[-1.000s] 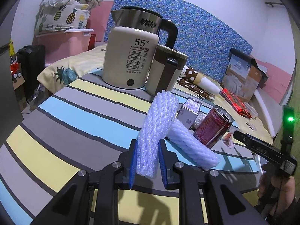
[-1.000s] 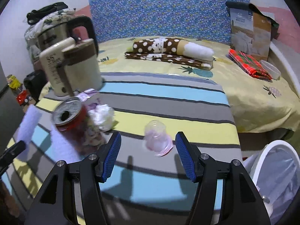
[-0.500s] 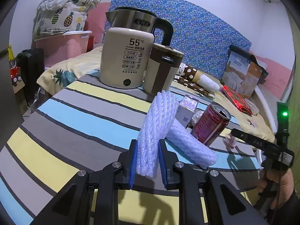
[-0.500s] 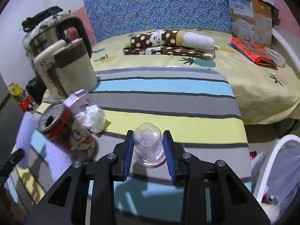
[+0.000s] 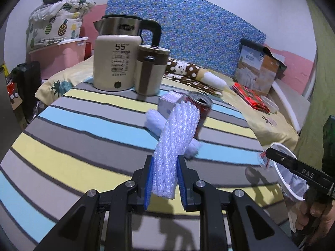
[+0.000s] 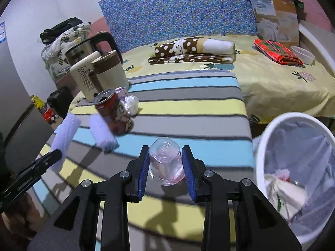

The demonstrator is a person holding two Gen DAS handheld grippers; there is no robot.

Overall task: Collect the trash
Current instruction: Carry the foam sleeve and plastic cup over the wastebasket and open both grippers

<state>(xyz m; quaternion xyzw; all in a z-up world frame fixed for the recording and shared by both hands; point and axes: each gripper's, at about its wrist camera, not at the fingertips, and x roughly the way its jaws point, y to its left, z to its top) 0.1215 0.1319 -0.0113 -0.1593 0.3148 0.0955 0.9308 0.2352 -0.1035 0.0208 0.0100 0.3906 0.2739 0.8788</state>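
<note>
Gripping light stuff: left gripper (image 5: 164, 178) jaws squeeze soft foam net sleeve (image 5: 177, 138) low; right gripper (image 6: 165, 170) jaws clamp thin, crushable clear plastic cup (image 6: 165, 162) mid-wall, beside the bin (image 6: 261, 146).

White walls, blue floral headboard (image 6: 184, 10), bed (image 6: 272, 79) in yellow pineapple sheet — striped table (image 5: 83, 129).

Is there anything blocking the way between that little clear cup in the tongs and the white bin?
Nothing visible. The clear cup, clamped in the right tongs, has only bare striped table and open air between it and the white bin beside the table's edge.
</note>
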